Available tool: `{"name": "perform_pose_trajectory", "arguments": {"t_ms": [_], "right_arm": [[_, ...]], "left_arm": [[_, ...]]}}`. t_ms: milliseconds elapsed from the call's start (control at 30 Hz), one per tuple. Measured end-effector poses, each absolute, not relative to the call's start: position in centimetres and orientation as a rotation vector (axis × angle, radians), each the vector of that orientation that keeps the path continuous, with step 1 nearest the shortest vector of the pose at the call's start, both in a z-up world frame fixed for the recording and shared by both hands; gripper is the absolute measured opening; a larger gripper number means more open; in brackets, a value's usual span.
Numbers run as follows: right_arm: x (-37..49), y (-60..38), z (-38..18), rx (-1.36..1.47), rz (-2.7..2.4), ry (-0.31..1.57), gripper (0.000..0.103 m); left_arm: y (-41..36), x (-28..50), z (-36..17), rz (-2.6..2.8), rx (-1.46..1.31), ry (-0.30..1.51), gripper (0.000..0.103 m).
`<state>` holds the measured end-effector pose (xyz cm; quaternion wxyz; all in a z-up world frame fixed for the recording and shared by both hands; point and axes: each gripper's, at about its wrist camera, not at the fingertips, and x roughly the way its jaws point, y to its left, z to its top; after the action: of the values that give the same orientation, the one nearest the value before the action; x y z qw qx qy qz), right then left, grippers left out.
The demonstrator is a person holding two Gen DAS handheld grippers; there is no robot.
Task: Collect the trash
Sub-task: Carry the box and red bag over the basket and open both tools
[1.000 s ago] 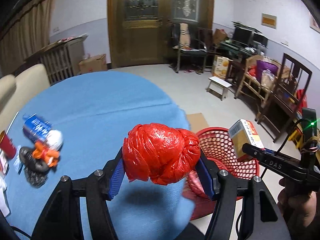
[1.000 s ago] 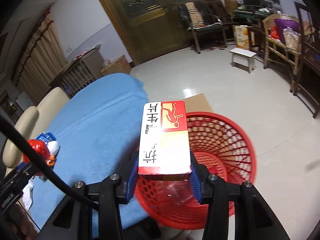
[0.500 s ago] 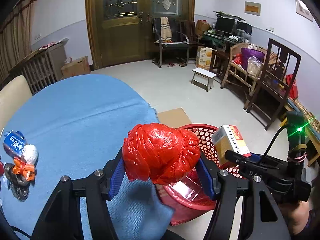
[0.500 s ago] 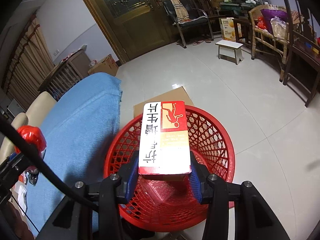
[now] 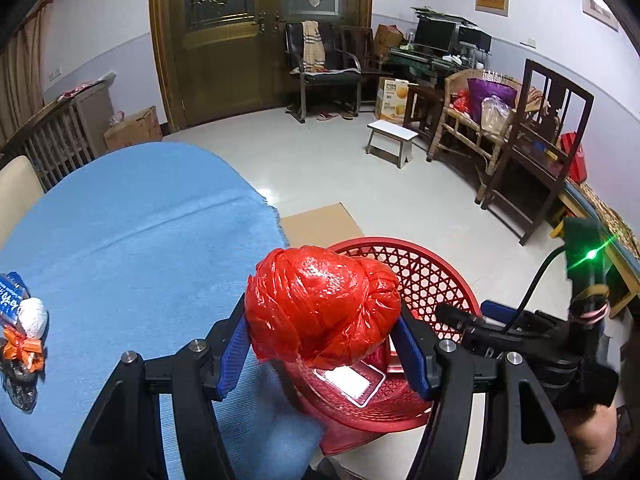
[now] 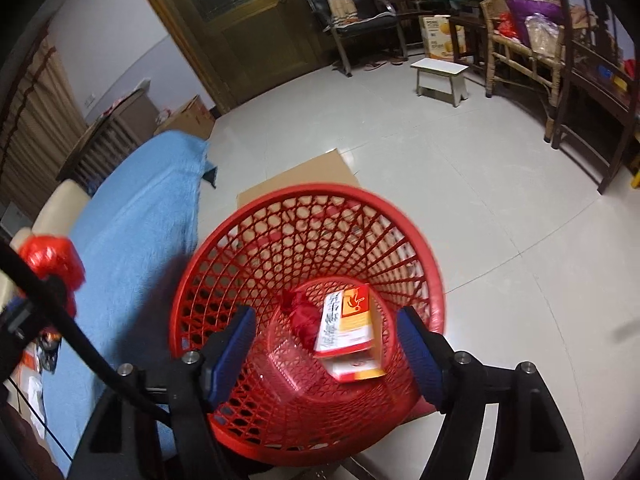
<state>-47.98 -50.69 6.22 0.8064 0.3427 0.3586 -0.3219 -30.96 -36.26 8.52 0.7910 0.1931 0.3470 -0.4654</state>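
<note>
Red crumpled plastic bag ball [image 5: 322, 306] sits clamped between the blue pads of the left gripper [image 5: 324, 344], held above the near-right edge of the blue cloth-covered table [image 5: 132, 240], only partly over the rim of the red lattice plastic basket [image 6: 434, 284] on the floor. Right gripper [image 6: 326, 344] jaws have just been opening and stand wide with nothing between them; the red, white and orange cardboard box [image 6: 346, 320] lies inside the basket, beside a small red wad [image 6: 302, 314].

Risks, as I judge them: letting go now could drop the bag ball on the rim or the table edge, since it looks short of the basket's centre. Thin plastic may cling to a pad and fall late or off-line. Both grippers crowd the same opening, so a clash with the right gripper or its black cable [image 5: 532, 284] is possible. More wrappers [image 5: 22, 332] wait at the table's left edge.
</note>
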Motion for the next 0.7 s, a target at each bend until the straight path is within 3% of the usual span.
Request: {"name": "perform_pose_trajectory", "arguments": {"t_ms": [233,333,700], "right_arm": [[-50.1,-52.4,8.1,0.765,-0.758,0.677,0.076],[-50.5,-52.9,8.8,0.768,-0.771,0.657,0.076],[-48.9,-51.5,10.0,0.729,-0.739,0.662,0.076]], "left_arm": [[-38.1,-31.5,7.9,-1.036,0.423,0.774,0.07],[-39.4,-31.4,7.2,-1.04,0.453,0.817,0.084],[-34.1,-27.4,7.9,-0.963,0.329,0.858,0.085]]}}
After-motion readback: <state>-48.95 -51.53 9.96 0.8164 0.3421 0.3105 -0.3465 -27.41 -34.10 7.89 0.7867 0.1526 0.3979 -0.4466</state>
